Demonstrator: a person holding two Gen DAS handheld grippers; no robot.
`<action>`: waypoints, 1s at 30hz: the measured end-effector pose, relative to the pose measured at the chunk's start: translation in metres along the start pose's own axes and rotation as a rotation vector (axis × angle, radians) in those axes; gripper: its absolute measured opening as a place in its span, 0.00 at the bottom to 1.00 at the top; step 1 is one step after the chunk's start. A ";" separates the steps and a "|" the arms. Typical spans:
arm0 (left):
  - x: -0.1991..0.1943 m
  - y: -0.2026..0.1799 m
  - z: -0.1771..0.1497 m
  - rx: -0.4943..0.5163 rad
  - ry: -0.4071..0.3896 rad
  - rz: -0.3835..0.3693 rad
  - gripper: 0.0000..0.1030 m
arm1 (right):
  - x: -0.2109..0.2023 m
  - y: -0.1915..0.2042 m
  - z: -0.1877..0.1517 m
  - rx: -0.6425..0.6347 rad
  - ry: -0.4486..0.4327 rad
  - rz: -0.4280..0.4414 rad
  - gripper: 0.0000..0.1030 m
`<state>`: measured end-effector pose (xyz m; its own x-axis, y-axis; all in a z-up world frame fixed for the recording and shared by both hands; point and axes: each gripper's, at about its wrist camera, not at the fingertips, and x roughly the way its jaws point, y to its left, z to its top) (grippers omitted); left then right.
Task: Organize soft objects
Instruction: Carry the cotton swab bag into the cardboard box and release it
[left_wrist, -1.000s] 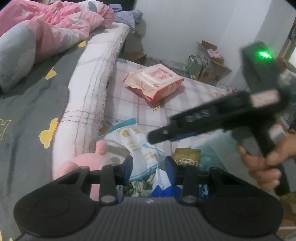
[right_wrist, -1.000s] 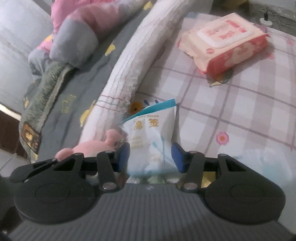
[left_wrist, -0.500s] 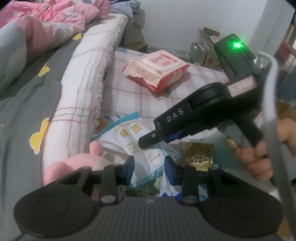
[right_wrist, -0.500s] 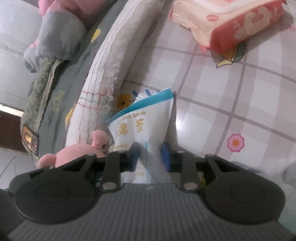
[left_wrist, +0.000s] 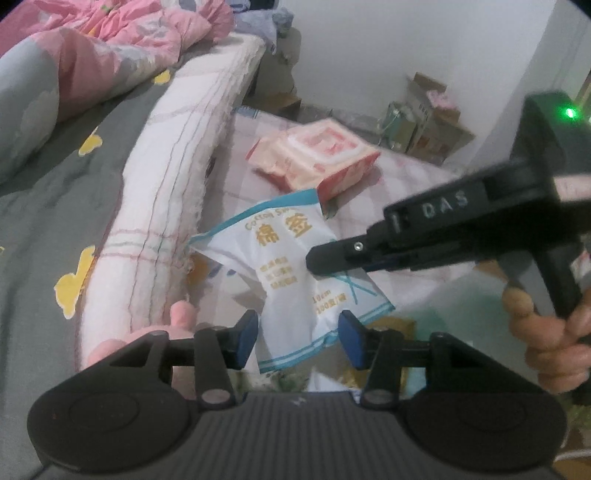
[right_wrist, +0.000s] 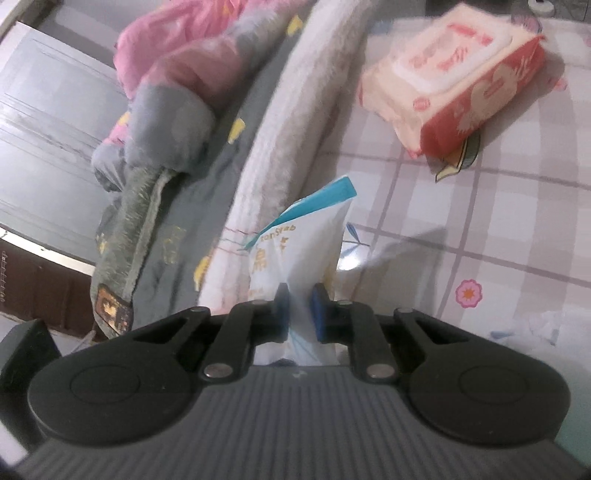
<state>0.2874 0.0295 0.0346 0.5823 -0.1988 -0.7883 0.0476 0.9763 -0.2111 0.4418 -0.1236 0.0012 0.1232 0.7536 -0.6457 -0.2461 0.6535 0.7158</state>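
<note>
Lifted off the mat since a second ago, the cotton swab bag (right_wrist: 295, 258) hung pinched between the right gripper (right_wrist: 300, 312) fingers, ready for moving, while the left gripper (left_wrist: 297, 338) fingers stood spread below it, holding nothing.

My left gripper (left_wrist: 298, 334) was matte black with blue pads and silver pivot screws; the right gripper (left_wrist: 314, 260) bore "DAS" lettering, a green light, bare-skinned hand (left_wrist: 546, 343).

Right gripper (right_wrist: 299, 308) fingers pinched nearly together; left gripper (left_wrist: 297, 338) fingers spread wide; right hand (left_wrist: 550, 332) gripping handle.
</note>
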 end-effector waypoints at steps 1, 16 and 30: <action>-0.005 -0.003 0.001 0.003 -0.014 -0.006 0.47 | -0.007 0.001 -0.001 0.000 -0.010 0.007 0.11; -0.070 -0.121 0.001 0.163 -0.123 -0.178 0.45 | -0.185 -0.017 -0.079 0.021 -0.256 0.018 0.11; 0.027 -0.288 0.005 0.297 0.003 -0.337 0.47 | -0.312 -0.187 -0.124 0.291 -0.386 -0.149 0.11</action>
<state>0.2933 -0.2565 0.0772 0.4925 -0.5096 -0.7055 0.4654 0.8392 -0.2814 0.3303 -0.4896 0.0358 0.4966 0.5856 -0.6407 0.0729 0.7074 0.7030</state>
